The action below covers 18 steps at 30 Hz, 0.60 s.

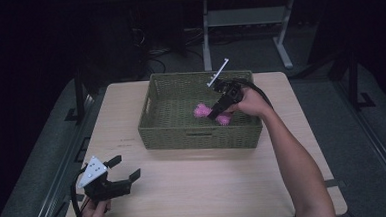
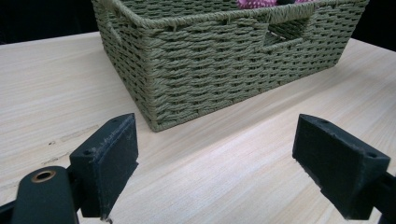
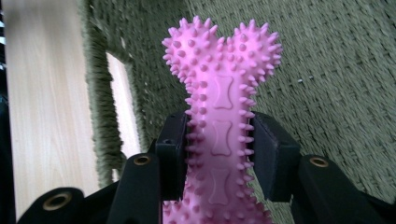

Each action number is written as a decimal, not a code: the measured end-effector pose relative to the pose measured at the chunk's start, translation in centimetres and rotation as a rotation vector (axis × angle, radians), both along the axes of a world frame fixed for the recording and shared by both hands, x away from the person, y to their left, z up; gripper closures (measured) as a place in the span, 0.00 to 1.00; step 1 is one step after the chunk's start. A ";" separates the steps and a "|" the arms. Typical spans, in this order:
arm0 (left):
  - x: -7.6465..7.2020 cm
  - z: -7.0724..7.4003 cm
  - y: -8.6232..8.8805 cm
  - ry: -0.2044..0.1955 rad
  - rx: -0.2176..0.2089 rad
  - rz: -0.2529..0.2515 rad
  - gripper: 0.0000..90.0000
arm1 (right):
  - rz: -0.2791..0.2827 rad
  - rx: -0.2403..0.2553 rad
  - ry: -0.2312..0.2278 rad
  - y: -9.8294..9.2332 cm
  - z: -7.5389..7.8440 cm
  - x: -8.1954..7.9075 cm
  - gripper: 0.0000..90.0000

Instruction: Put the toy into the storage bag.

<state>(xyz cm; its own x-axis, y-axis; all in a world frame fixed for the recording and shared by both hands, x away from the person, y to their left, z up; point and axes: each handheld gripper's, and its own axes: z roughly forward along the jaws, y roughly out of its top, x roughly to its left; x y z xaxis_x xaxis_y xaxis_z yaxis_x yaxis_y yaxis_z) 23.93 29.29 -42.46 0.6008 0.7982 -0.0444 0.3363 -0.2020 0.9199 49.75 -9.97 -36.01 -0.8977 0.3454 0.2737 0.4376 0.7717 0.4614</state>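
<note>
Where the high view looks down, the right gripper (image 1: 215, 112) holds a pink spiked bone toy (image 1: 201, 110) inside the green woven basket (image 1: 157, 128), its long axis lying left-right. Left gripper view: fingers (image 2: 109, 161) spread wide over bare tabletop (image 2: 224, 182). Right gripper view: fingers (image 3: 273, 154) clamp the toy's shaft, knobbed end pointing away.

My left tool (image 1: 118, 171): black body, grey three-cornered plate (image 1: 92, 171) with dark dots, black cable (image 1: 76, 204), brass-ringed screw holes. My right tool (image 1: 215, 112): black, thick black cable (image 1: 260, 92), white stick (image 1: 218, 72) on top. Bare forearms, no sleeves.
</note>
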 end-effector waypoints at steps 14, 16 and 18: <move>-0.1 0.0 0.0 -0.002 -0.002 0.004 0.15 | -0.030 -0.016 0.004 -0.3 -0.4 0.0 0.64; -0.1 0.0 0.0 -0.002 -0.003 0.004 0.15 | -0.030 -0.013 0.007 -0.5 -0.6 0.1 0.64; -0.1 0.0 0.0 -0.001 -0.001 0.005 0.15 | -0.034 -0.011 0.011 -0.6 -0.9 0.1 0.64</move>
